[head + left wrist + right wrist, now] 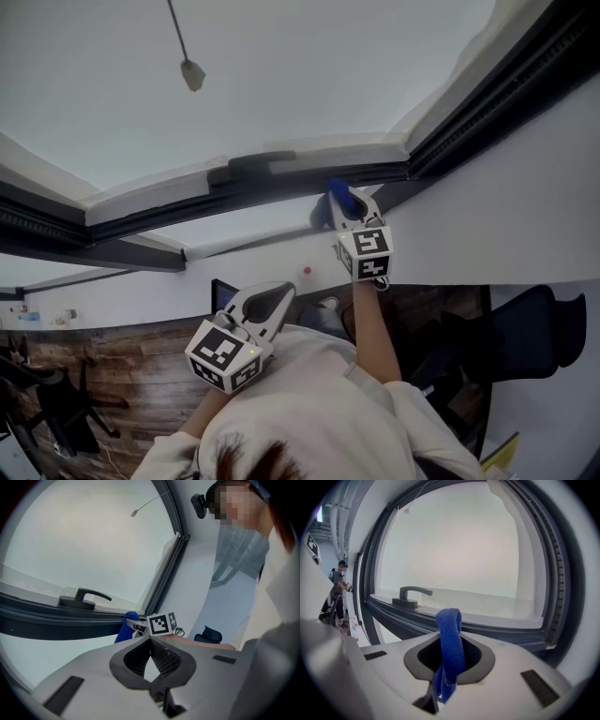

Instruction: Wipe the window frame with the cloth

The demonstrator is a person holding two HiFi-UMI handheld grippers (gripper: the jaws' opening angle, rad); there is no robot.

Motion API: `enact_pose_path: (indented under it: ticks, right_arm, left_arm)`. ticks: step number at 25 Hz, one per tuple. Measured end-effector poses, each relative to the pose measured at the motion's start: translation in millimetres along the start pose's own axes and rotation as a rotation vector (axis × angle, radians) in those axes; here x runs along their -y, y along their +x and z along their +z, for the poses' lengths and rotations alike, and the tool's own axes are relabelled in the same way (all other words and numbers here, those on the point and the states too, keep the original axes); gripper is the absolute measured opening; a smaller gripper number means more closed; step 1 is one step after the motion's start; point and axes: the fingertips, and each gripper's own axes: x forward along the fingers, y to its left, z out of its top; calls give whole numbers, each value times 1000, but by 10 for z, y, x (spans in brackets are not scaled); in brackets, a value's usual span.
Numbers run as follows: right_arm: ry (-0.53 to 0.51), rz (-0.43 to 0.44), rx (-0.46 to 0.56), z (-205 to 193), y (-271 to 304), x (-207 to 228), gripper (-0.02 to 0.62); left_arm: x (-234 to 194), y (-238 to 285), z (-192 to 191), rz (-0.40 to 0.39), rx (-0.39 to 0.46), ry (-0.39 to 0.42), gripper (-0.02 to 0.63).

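Observation:
A dark window frame (281, 180) with a black handle (255, 161) runs across the head view. My right gripper (345, 208) is raised to the frame's lower rail, right of the handle, and is shut on a blue cloth (338, 196). Whether the cloth touches the rail is unclear. In the right gripper view the cloth (450, 644) stands up in a loop between the jaws, before the frame (497, 633) and handle (410, 595). My left gripper (277, 292) hangs lower, near my chest, shut and empty. The left gripper view shows the cloth (124, 628) below the handle (82, 600).
A blind cord with a pendant (192, 73) hangs before the glass. White wall (506, 216) lies below the frame. On the wooden floor (122, 366) stand dark office chairs (539, 328). A person (339, 588) stands far off to the left in the right gripper view.

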Motion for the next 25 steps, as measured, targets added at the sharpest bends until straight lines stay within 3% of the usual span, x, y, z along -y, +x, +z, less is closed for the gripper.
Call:
enact_pose_path:
  ticks: [25]
  right_arm:
    - [91, -211, -16, -246, -295, 1158, 51]
  left_arm:
    - [73, 190, -9, 1, -19, 6, 9]
